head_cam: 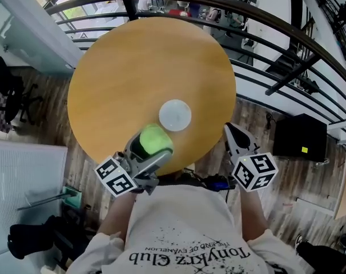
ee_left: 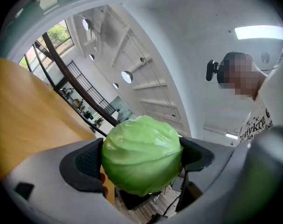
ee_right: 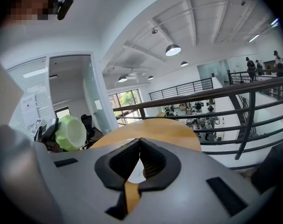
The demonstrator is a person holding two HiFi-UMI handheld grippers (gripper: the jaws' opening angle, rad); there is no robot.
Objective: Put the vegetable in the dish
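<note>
The left claw (ee_left: 142, 164) is clamped across the middle of the green cabbage (head_cam: 153, 139), held just short of the white dish (head_cam: 174, 115) on the bench (head_cam: 116, 79) — round, smooth, probably light — while the right claw (ee_right: 138, 146), near the dish, is closed and empty.

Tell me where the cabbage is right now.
The cabbage is clamped in the left gripper, low centre in the head view, at the table's near edge and just short of the white dish.
</note>
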